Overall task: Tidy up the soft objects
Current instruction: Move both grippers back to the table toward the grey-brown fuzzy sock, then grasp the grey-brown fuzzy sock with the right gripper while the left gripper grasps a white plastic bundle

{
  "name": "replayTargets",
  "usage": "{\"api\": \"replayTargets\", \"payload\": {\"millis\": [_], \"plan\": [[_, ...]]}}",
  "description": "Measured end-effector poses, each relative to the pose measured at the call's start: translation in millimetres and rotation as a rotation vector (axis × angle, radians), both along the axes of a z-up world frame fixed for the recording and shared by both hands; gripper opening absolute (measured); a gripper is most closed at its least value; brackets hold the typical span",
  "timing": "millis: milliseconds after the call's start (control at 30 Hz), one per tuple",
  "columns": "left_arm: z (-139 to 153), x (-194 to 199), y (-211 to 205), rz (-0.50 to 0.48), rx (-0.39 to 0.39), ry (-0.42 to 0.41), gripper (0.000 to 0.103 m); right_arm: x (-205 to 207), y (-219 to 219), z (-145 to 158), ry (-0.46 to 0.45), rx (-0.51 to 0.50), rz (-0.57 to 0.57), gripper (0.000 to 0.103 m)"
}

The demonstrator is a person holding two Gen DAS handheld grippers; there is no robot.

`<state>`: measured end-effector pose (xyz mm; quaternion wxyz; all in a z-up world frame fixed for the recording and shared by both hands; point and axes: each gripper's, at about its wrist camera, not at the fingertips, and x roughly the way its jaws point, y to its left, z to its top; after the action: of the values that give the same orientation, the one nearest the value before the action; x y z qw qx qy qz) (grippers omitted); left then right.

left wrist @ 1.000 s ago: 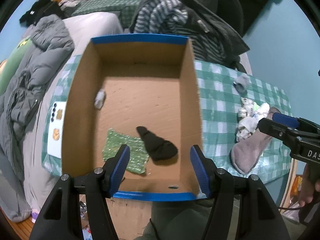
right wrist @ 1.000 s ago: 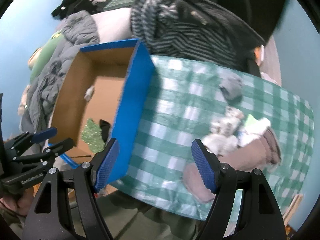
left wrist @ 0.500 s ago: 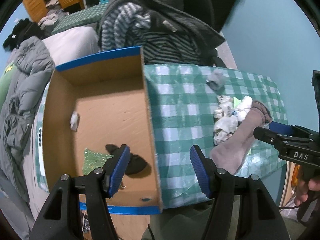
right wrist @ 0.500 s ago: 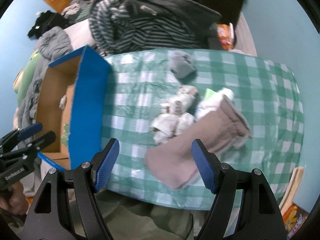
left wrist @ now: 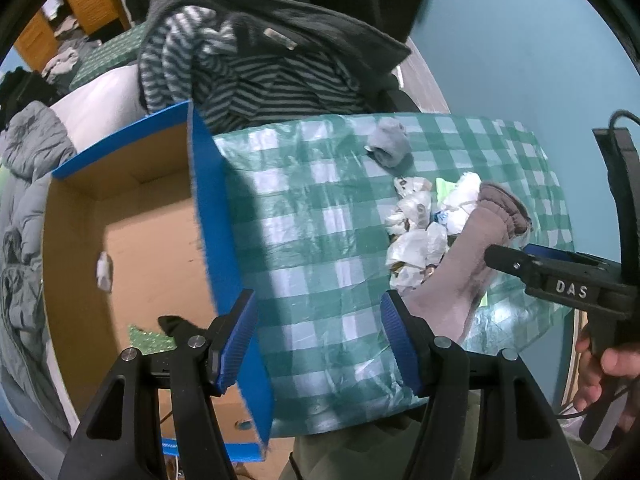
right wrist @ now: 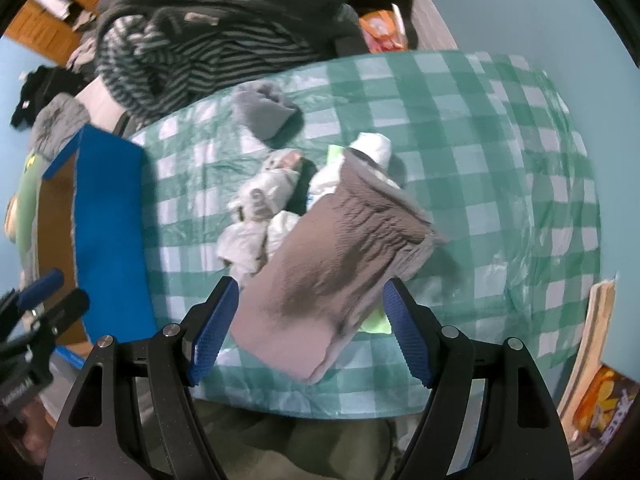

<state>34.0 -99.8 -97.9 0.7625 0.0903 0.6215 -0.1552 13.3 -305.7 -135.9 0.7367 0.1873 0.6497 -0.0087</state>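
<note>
A worktop (right wrist: 460,128) under a green-and-white checked plastic cloth carries an open cardboard box with blue outer walls (left wrist: 208,200) at its left. Inside the box lie a black sock (left wrist: 172,324), a green patterned cloth (left wrist: 148,338) and a small white wad (left wrist: 104,270). Right of the box a long taupe-grey sock (right wrist: 332,256) lies over crumpled white plastic bags (right wrist: 256,220), with a small grey sock (right wrist: 264,114) beyond. The right hand-held gripper (right wrist: 310,328) hangs open above the taupe sock; the left hand-held gripper (left wrist: 318,340) hangs open over bare cloth.
</note>
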Motion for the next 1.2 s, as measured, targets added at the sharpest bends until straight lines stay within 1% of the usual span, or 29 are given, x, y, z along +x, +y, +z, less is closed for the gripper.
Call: {"api": "replayTargets", "payload": {"millis": [167,300,433,500,667,700,767,867,900,933,967,1200], "plan": [[-14.1,3.3,-12.6,-0.019,0.011,0.026,0.064,6.4,-6.8,-15.1,0.033,0.004,-0.045,0.076],[-25.3,5.0,-20.7,-0.038,0.032,0.038,0.064,10.7,-4.5,-23.9,0.049,-0.012,-0.051,0.076],[-33.3,5.3,-26.0,-0.057,0.051,0.044,0.064,12.7,-1.3,-36.7,0.079,-0.058,-0.058,0.076],[-38.3,5.3,-28.0,-0.063,0.061,0.051,0.064,13.2,-0.5,-41.5,0.088,-0.06,-0.064,0.076],[-46.4,6.4,-29.6,-0.057,0.062,0.079,0.064,15.4,2.5,-49.2,0.099,-0.08,-0.057,0.075],[-47.0,6.9,-29.7,-0.053,0.058,0.083,0.064,15.4,3.0,-50.0,0.098,-0.081,-0.054,0.073],[-48.0,8.0,-29.8,-0.044,0.05,0.088,0.064,14.4,2.9,-49.7,0.092,-0.069,-0.04,0.051],[-50.7,9.4,-29.8,-0.03,0.041,0.1,0.064,11.2,3.6,-48.9,0.084,-0.058,-0.017,0.038],[-51.4,10.0,-29.8,-0.024,0.038,0.105,0.064,8.8,2.6,-47.1,0.077,-0.057,-0.007,0.036],[-51.9,10.4,-29.6,-0.02,0.034,0.108,0.064,7.5,2.3,-45.7,0.073,-0.052,-0.003,0.032],[-52.2,10.7,-29.7,-0.015,0.031,0.11,0.064,4.7,-0.3,-43.5,0.067,-0.041,-0.001,0.024],[-56.6,12.7,-34.5,0.004,0.017,0.129,0.064,-13.9,-21.3,-27.7,0.034,-0.009,0.009,0.02]]}}
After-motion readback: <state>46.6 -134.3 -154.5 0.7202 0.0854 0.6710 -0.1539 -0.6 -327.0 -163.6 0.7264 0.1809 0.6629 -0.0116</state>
